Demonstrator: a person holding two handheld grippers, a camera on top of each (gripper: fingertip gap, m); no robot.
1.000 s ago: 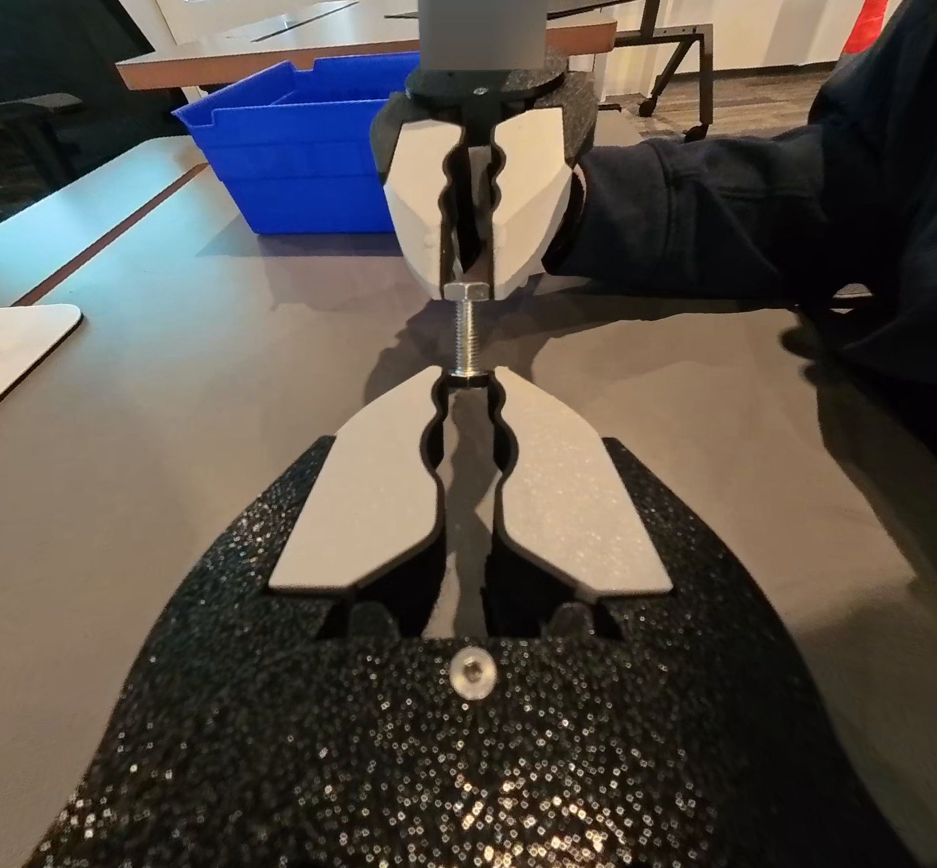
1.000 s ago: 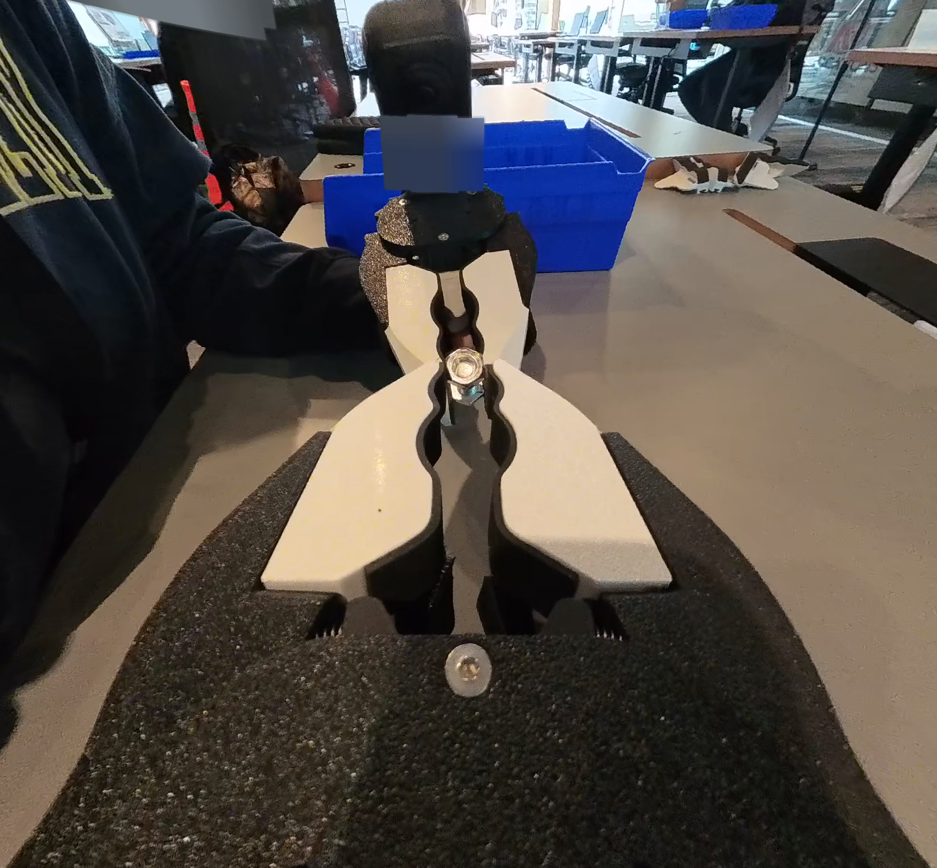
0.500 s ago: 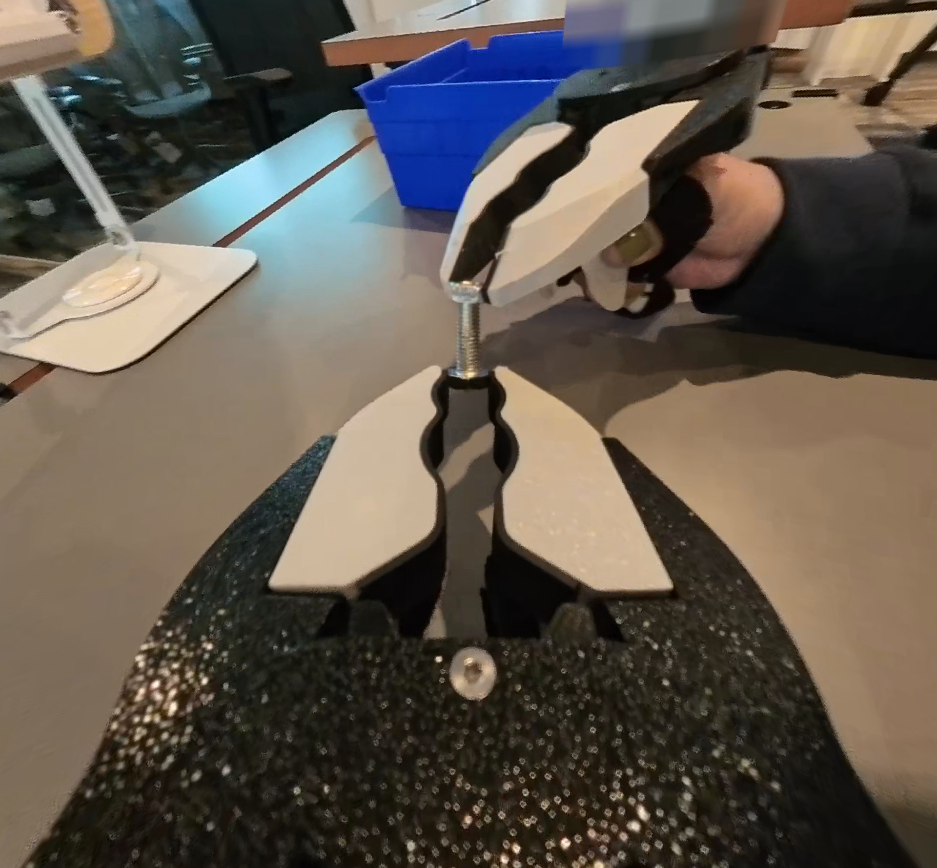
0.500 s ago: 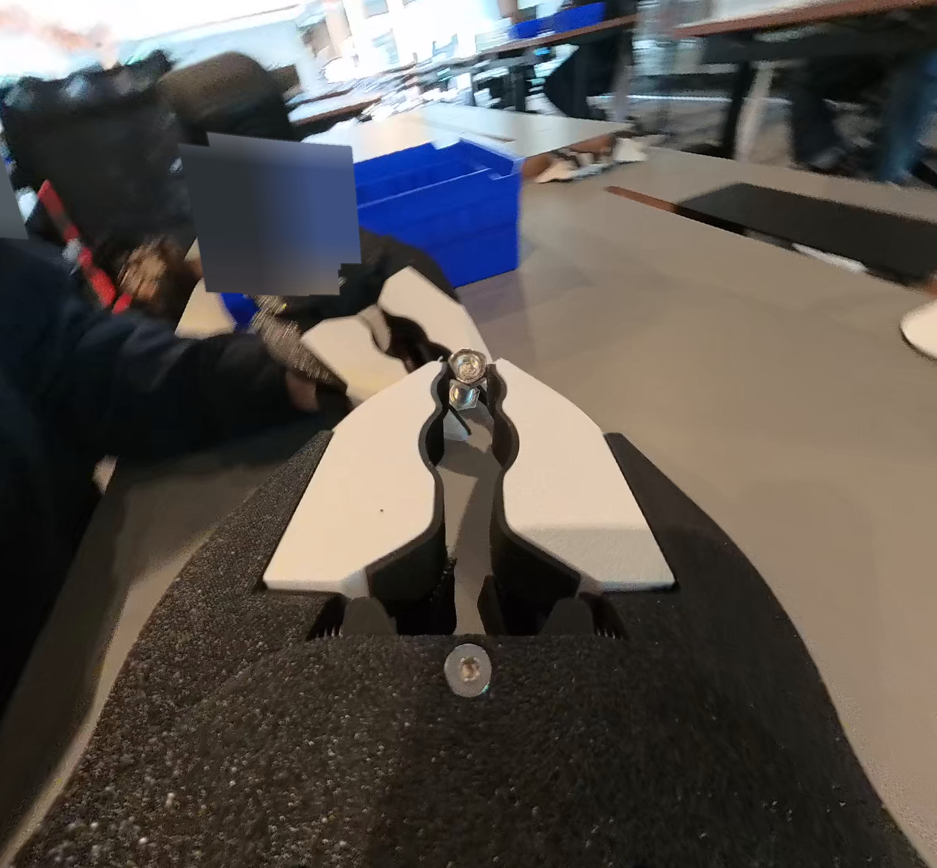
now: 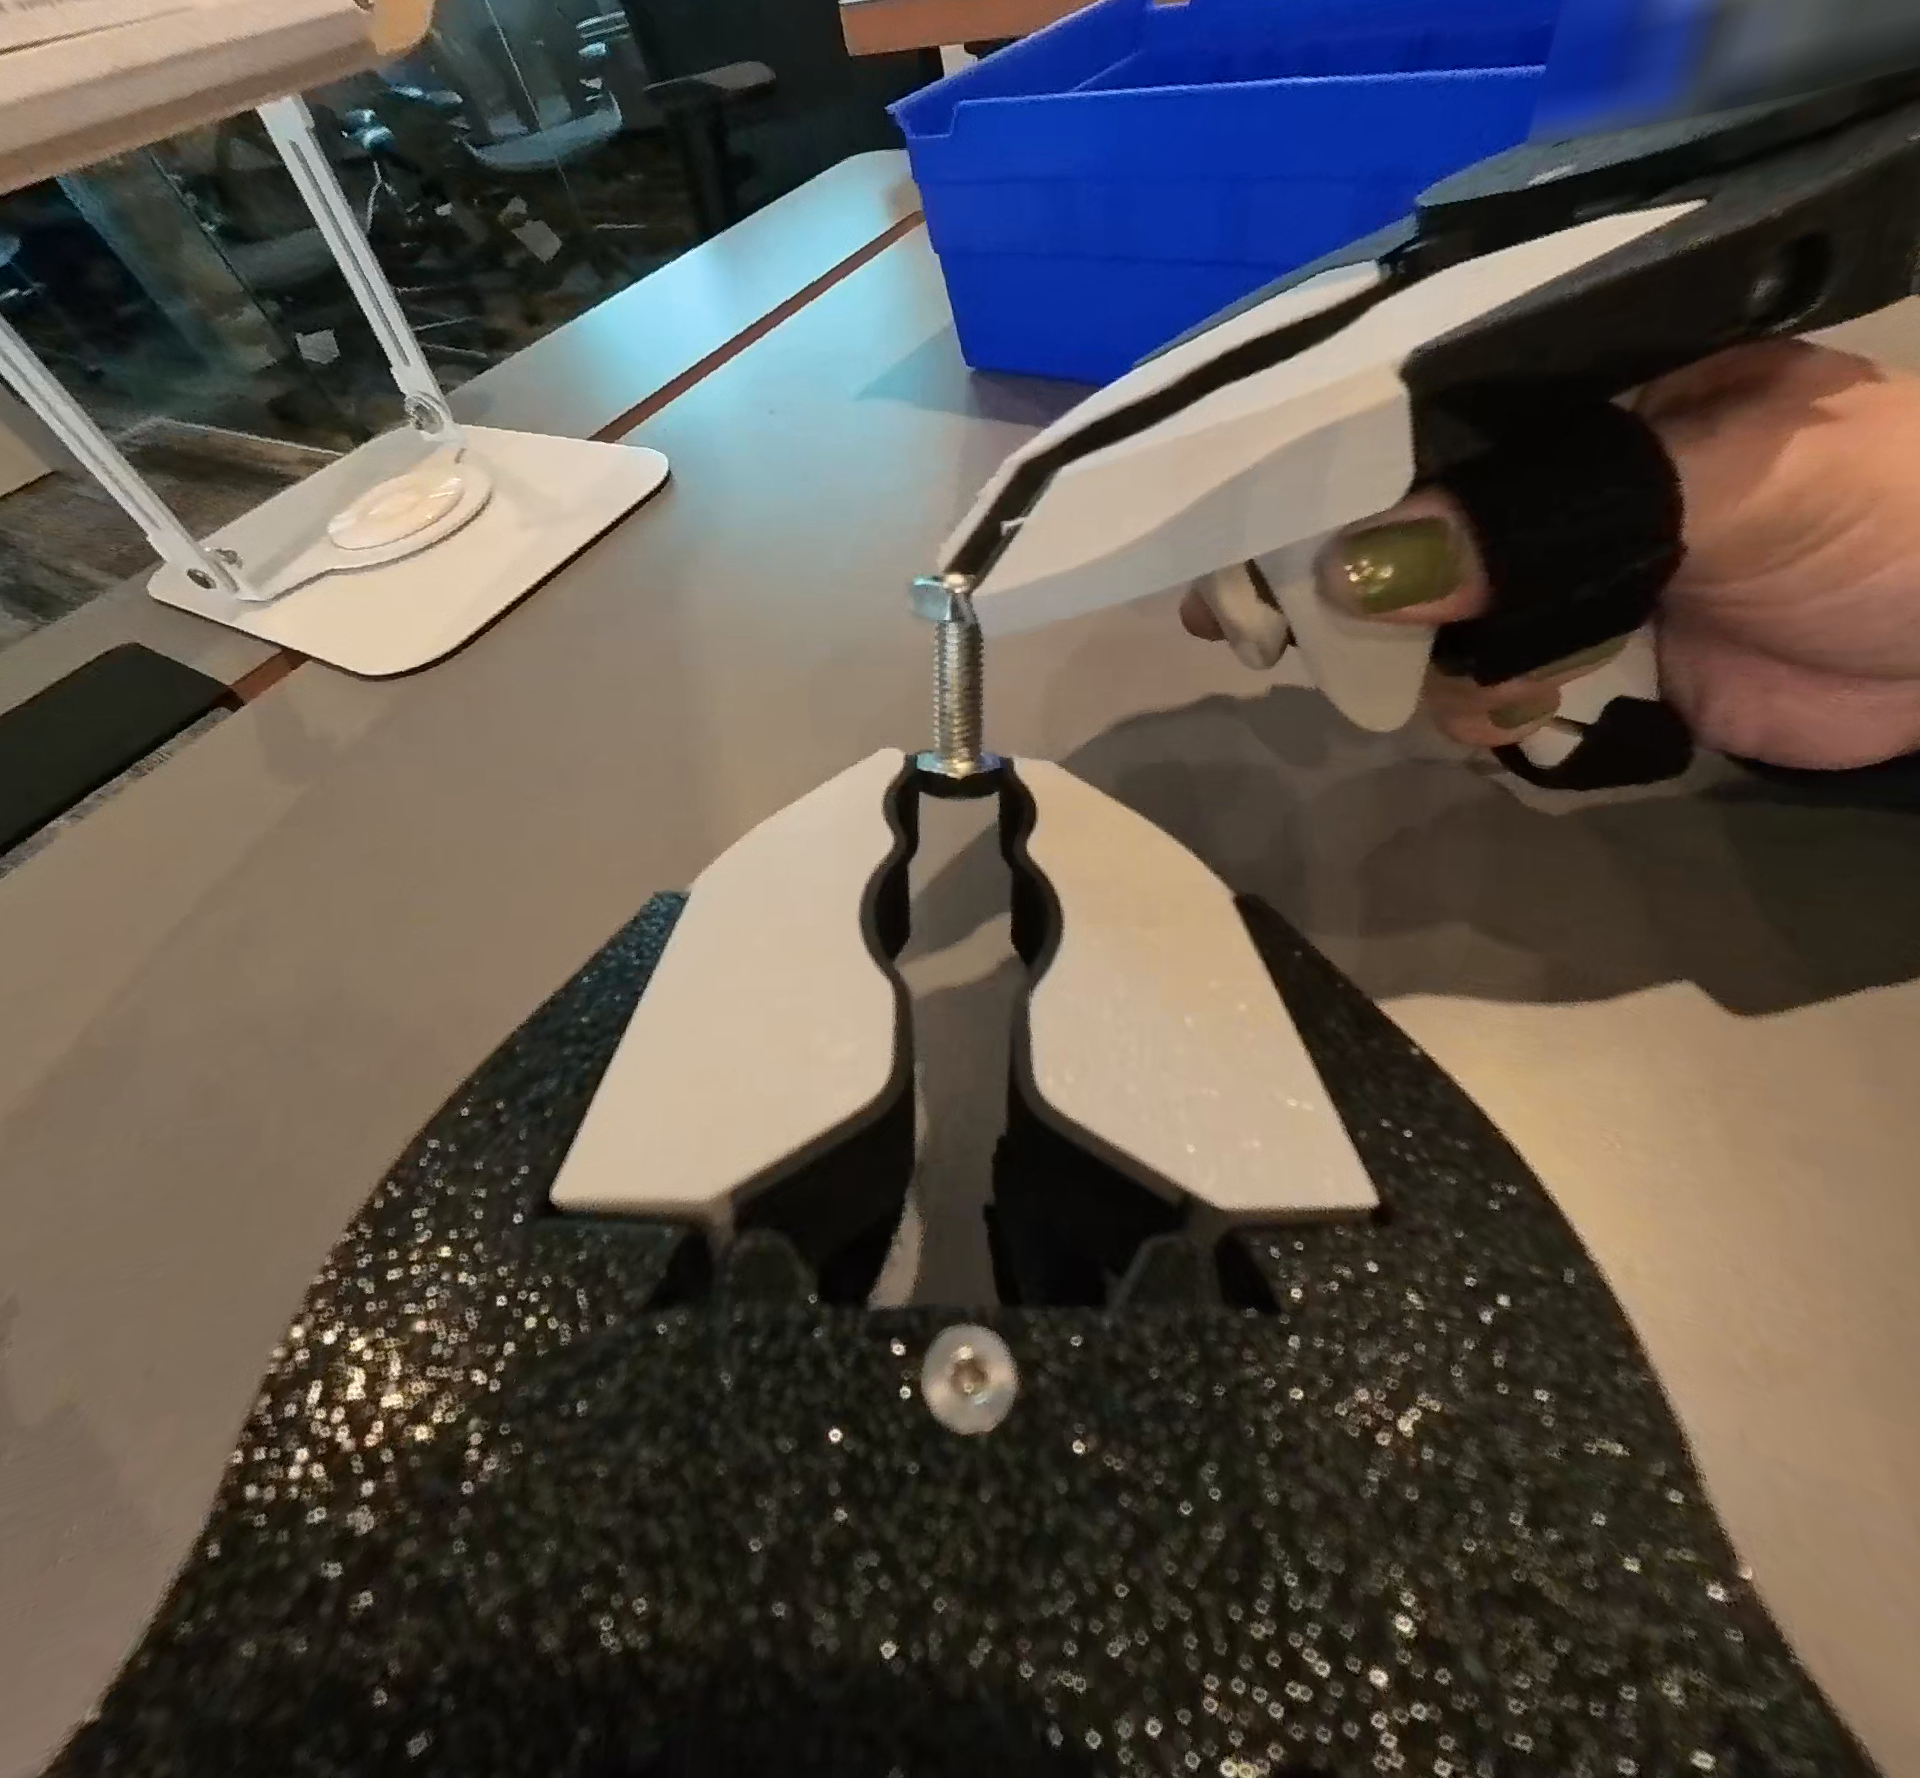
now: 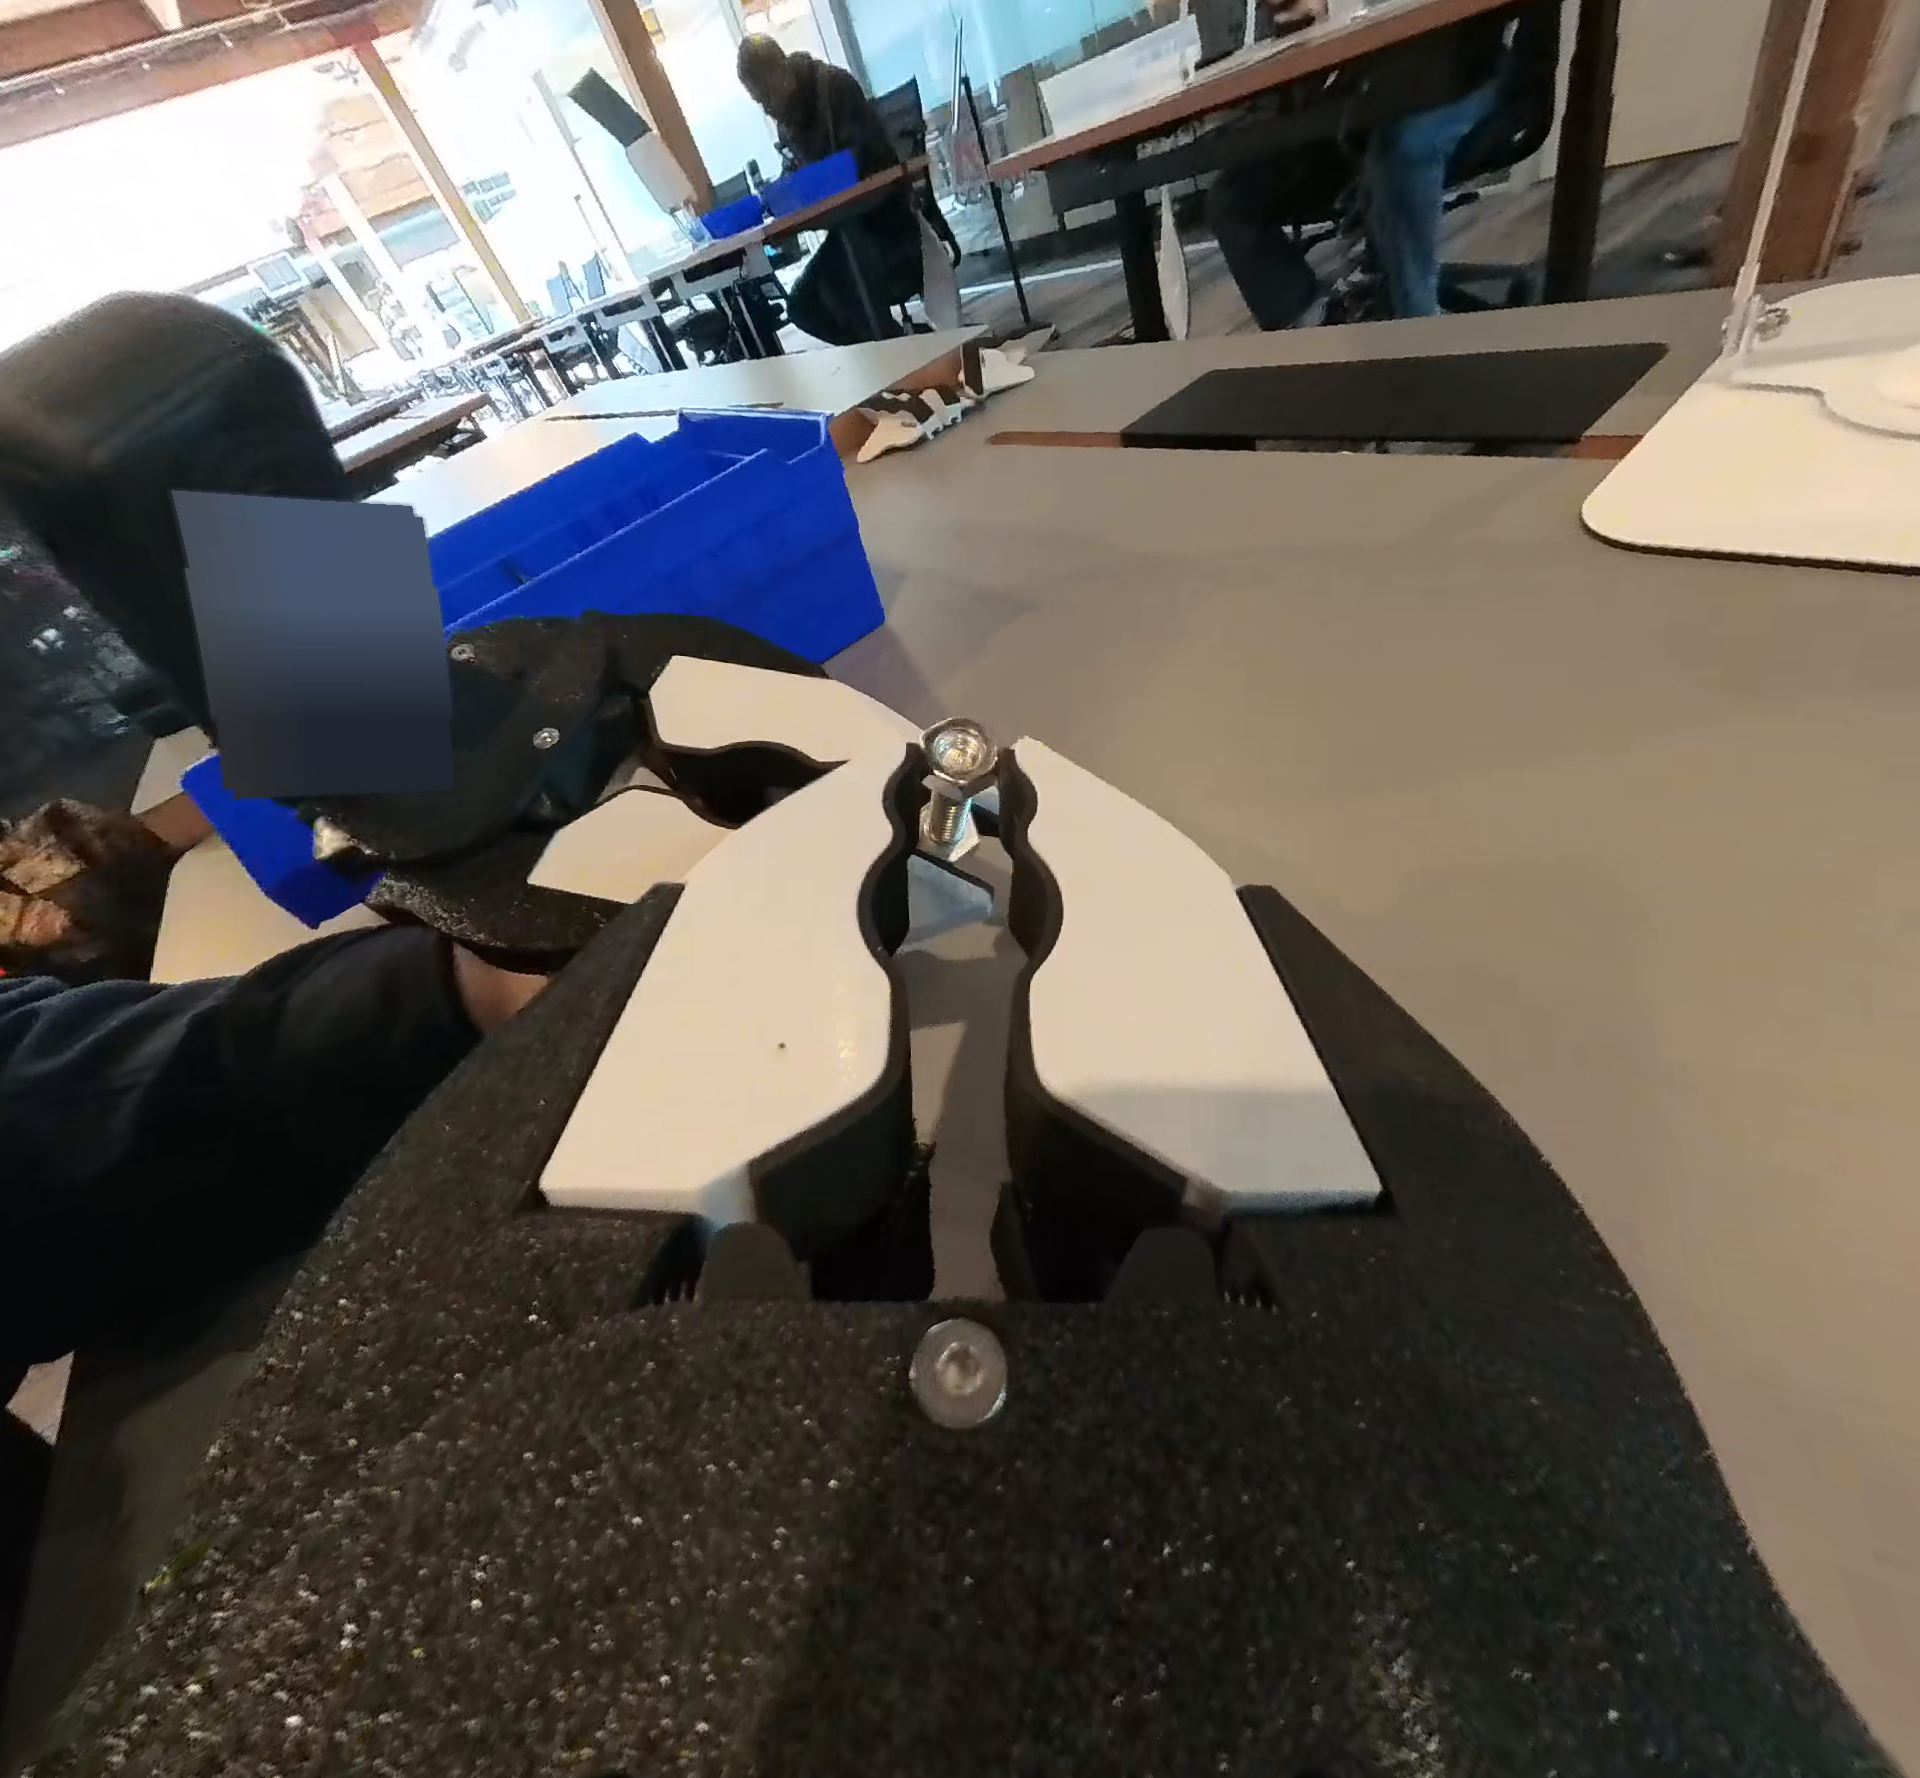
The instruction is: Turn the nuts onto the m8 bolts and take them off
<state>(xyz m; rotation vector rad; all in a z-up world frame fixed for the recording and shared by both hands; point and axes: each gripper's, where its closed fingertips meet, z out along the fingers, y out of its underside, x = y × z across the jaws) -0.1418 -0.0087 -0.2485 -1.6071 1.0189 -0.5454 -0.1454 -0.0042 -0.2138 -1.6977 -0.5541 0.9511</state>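
**Bolt spanned between two sets of fingers, nut at one end, head at the other**

While the left gripper [image 5: 954, 772] clamps its fingers on the silver nut [image 5: 954, 768], the threaded bolt [image 5: 956, 679] rises straight out of that nut, upright above the grey bench [image 5: 520, 793]. Far to the left of those fingers stands a white stand base [image 5: 416, 565] with slanted white legs, carrying a board with a sheet on it at the upper left; it is well apart from the bolt. Beyond it, behind glass, office chairs show dimly. Straight beyond the fingertips and a little to the right sits a blue bin [image 5: 1195, 201] on the bench, clear of the bolt. From the right the other gripper comes in slanting, held by a hand [image 5: 1714, 565]; its white fingertips meet the bolt's hex head [image 5: 935, 594] and cover part of it.

Seen from the right wrist, the left gripper's black body and white fingers [image 6: 748, 720] lie to the left and partly under the right gripper [image 6: 958, 767], hiding the bench below. A dark sleeve [image 6: 208, 1084] fills the lower left. The right fingers pinch the hex head, which faces the camera, with the shank and nut visible lower down in the gap between them. Beyond and left is the blue bin; to the right beyond the fingertips lie a black mat [image 6: 1392, 398] and the white stand base at the far right edge. People sit at distant desks.
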